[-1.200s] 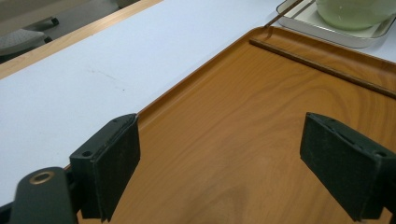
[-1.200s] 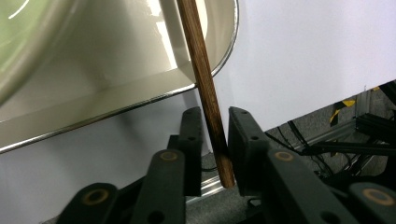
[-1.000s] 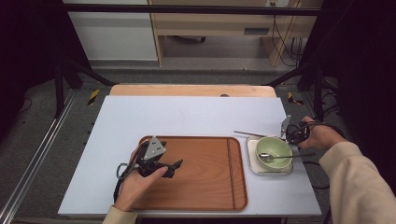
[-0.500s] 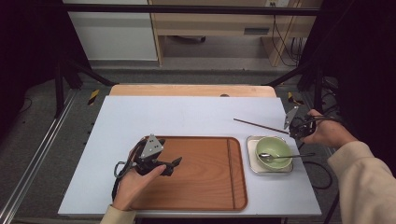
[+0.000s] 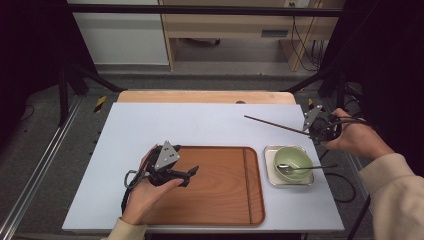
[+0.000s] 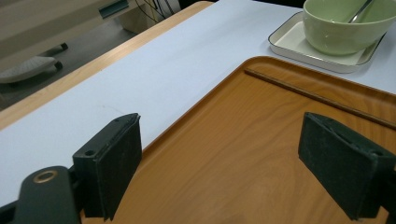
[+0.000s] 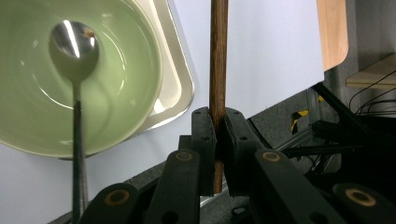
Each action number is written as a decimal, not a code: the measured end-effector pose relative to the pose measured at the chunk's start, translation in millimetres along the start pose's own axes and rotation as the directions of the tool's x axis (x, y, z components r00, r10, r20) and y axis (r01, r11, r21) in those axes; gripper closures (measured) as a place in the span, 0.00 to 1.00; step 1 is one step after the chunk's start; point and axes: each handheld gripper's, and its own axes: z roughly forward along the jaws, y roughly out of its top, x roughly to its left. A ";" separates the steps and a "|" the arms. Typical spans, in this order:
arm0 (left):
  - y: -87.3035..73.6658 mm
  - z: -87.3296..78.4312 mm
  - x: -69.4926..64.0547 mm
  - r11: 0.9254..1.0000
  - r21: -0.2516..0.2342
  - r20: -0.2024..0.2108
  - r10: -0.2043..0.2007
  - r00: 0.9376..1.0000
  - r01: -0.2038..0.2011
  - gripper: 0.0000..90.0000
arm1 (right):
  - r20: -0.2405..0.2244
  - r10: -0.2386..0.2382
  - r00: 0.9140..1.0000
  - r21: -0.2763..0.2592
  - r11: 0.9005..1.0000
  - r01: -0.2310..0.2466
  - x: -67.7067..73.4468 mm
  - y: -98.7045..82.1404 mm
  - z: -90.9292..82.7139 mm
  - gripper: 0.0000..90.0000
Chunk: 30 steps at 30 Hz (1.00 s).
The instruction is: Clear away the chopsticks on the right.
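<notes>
My right gripper (image 5: pixel 309 131) hangs in the air above the table's right edge, shut on the end of a thin brown chopstick (image 5: pixel 275 125) that points left over the table. In the right gripper view the chopstick (image 7: pixel 218 56) is pinched between the pads of that gripper (image 7: pixel 218 126). Below it, a green bowl (image 5: pixel 292 159) with a metal spoon (image 5: pixel 300 168) in it sits on a small white tray (image 5: pixel 270 177). My left gripper (image 5: pixel 189 176) rests low over the wooden tray (image 5: pixel 220 200), jaws wide open and nothing between them (image 6: pixel 219 140). A second thin stick (image 6: pixel 317 97) lies along the wooden tray's right side.
The white table (image 5: pixel 200 125) has a wooden strip along its far edge. Black frame posts stand at both sides, and cables trail off the table's right edge by my right hand. The green bowl (image 6: pixel 348 28) is ahead of the left gripper, beyond the wooden tray.
My right gripper has lifted the chopstick off the table beside the bowl and carried it up and slightly right. The left gripper has stayed put over the wooden tray.
</notes>
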 end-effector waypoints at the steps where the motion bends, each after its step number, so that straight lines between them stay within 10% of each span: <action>1: 2.2 0.7 -1.4 1.000 -0.005 -0.003 0.003 1.000 -0.003 0.15 | 0.002 -0.003 1.000 -0.001 1.000 0.003 0.8 1.7 -1.6 0.94; 10: 38.8 4.3 -10.4 0.989 -0.004 -0.008 0.145 0.989 -0.145 0.29 | 0.021 -0.080 0.997 -0.029 0.996 0.081 12.1 34.4 -16.3 0.94; 15: 66.3 10.0 -16.7 0.971 -0.002 -0.014 0.238 0.971 -0.238 0.39 | 0.022 -0.135 0.991 -0.039 0.990 0.135 22.0 58.4 -15.4 0.94; 20: 82.2 22.6 -20.9 0.948 0.028 0.003 0.316 0.949 -0.316 0.44 | 0.023 -0.220 0.975 -0.052 0.974 0.221 37.9 85.2 -13.9 0.94; 30: 86.0 50.3 -34.3 0.926 0.096 0.102 0.357 0.929 -0.366 0.59 | 0.006 -0.337 0.942 -0.072 0.939 0.336 73.1 121.3 -5.4 0.94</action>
